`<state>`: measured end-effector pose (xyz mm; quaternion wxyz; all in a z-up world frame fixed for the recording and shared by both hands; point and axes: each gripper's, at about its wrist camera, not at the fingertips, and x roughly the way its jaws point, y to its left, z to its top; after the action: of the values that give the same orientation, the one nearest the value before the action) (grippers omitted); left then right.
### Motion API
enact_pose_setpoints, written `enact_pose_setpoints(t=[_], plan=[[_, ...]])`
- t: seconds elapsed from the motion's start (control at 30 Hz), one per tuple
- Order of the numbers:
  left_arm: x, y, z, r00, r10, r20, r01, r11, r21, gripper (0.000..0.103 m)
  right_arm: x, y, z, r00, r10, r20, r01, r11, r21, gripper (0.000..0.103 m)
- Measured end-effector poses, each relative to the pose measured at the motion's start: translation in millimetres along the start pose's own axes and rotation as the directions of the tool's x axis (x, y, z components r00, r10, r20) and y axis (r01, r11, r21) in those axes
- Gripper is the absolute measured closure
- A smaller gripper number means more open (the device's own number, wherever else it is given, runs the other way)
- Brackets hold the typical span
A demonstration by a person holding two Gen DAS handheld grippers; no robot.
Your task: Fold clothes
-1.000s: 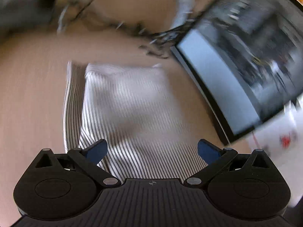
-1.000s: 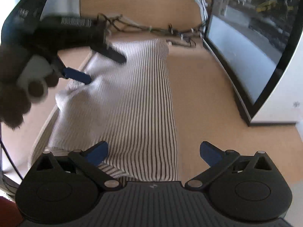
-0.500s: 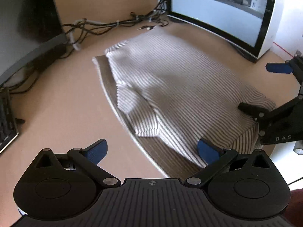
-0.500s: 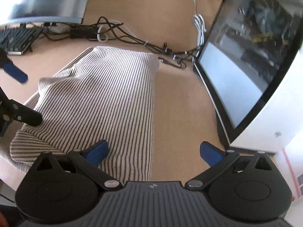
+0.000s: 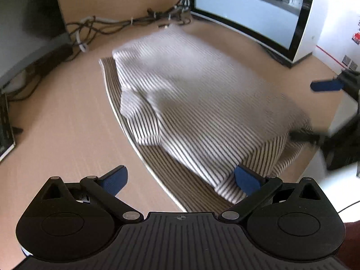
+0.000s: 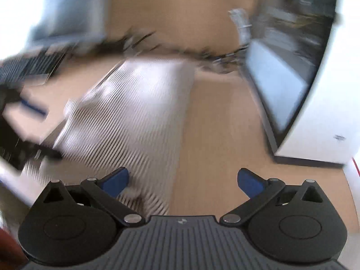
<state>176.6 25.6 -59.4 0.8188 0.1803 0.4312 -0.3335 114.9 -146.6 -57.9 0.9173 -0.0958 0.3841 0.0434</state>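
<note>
A white garment with thin dark stripes (image 5: 198, 112) lies folded on the tan desk, its sleeve tucked on the left side. It also shows, blurred, in the right wrist view (image 6: 126, 121). My left gripper (image 5: 180, 177) is open at the garment's near corner, the right pad touching the fabric edge. My right gripper (image 6: 182, 180) is open and empty over the garment's near right edge; it also shows at the right in the left wrist view (image 5: 324, 110). The left gripper appears blurred at the left of the right wrist view (image 6: 29, 130).
A curved monitor (image 5: 252, 11) stands at the back right on the desk (image 5: 56, 123). A tangle of cables (image 5: 117, 24) runs along the back. A second monitor (image 5: 24, 29) and a keyboard edge (image 5: 5, 130) are at the left.
Both grippers have let go of the garment and drawn back. The left view swung from above the garment to its near left corner. The right view is now blurred by motion.
</note>
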Motion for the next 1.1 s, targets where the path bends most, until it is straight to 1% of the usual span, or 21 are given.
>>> enact_pose_setpoints(t=[0.07,0.13,0.17,0.23,0.3,0.37,0.43,0.5,0.57,0.6,0.7,0.73,0.77,0.83,0.9,0.97,1.07,1.1], plan=[[-3.5,2.7,-1.3,1.0,0.007,0.002,-0.007,1.0,-0.025,0.0,7.8,18.3,-8.5,0.999,-0.02,-0.036,0.015,0.992,-0.128,0.003],[-10.9,4.6,-1.7,0.999,0.031,0.017,-0.031,0.999,-0.032,0.0,2.2,26.5,-6.1,1.0,-0.024,0.007,0.025,0.98,-0.196,0.01],[-13.6,5.3,-1.8,0.999,0.04,0.024,-0.039,0.999,-0.034,0.0,-2.9,26.7,-1.6,1.0,0.001,0.028,0.005,0.979,-0.204,0.014],[-18.2,6.0,-2.3,0.998,0.06,0.034,-0.058,0.998,-0.04,0.0,-15.0,23.3,9.9,0.995,0.055,0.08,-0.04,0.982,-0.187,0.016],[-19.0,7.8,-1.9,0.996,0.076,0.041,-0.074,0.996,-0.047,0.0,-19.5,18.9,22.7,0.989,0.108,0.103,-0.091,0.983,-0.161,0.033],[-21.1,8.6,-3.3,0.995,0.088,0.047,-0.085,0.994,-0.062,0.0,-15.3,14.5,33.5,0.986,0.136,0.099,-0.124,0.985,-0.12,0.038],[-24.4,10.7,-6.1,0.993,0.099,0.057,-0.094,0.992,-0.086,0.0,-8.6,14.0,37.0,0.988,0.112,0.103,-0.102,0.99,-0.096,0.039],[-27.3,13.1,-9.4,0.992,0.109,0.065,-0.102,0.988,-0.114,0.0,2.3,12.5,30.7,0.994,0.079,0.075,-0.07,0.992,-0.109,0.039],[-27.6,16.2,-11.9,0.991,0.116,0.061,-0.106,0.985,-0.136,0.0,15.7,15.6,16.8,0.997,0.067,0.027,-0.063,0.989,-0.137,0.038],[-27.7,18.0,-13.1,0.991,0.119,0.058,-0.11,0.983,-0.146,0.0,14.7,16.7,12.9,0.996,0.07,0.05,-0.062,0.987,-0.146,0.038],[-28.3,23.9,-15.7,0.99,0.135,0.049,-0.125,0.978,-0.165,0.0,9.9,23.9,23.0,0.997,0.066,0.044,-0.054,0.971,-0.234,0.038],[-28.5,25.9,-16.4,0.989,0.141,0.046,-0.131,0.977,-0.17,0.0,6.1,26.0,27.8,0.996,0.082,0.046,-0.068,0.965,-0.252,0.038],[-29.1,28.2,-17.3,0.988,0.146,0.044,-0.136,0.975,-0.177,0.0,1.5,28.1,31.7,0.991,0.124,0.049,-0.106,0.958,-0.268,0.038],[-31.3,33.8,-19.4,0.988,0.152,0.04,-0.142,0.97,-0.197,0.0,-8.4,35.4,34.0,0.972,0.231,0.051,-0.205,0.93,-0.306,0.033],[-33.5,39.6,-21.8,0.986,0.16,0.035,-0.149,0.965,-0.215,0.0,-11.0,49.4,29.8,0.955,0.296,0.035,-0.264,0.894,-0.362,0.031],[-35.4,45.9,-25.2,0.985,0.172,0.025,-0.163,0.961,-0.224,0.0,-7.8,62.1,21.7,0.95,0.311,0.013,-0.279,0.869,-0.409,0.031],[-39.6,52.1,-30.8,0.987,0.161,0.021,-0.152,0.962,-0.226,0.0,-3.4,72.5,10.5,0.951,0.31,-0.008,-0.282,0.856,-0.434,0.03],[-41.2,53.0,-32.7,0.988,0.153,0.022,-0.144,0.964,-0.224,0.0,-2.4,75.1,7.5,0.951,0.31,-0.014,-0.284,0.852,-0.44,0.028]])
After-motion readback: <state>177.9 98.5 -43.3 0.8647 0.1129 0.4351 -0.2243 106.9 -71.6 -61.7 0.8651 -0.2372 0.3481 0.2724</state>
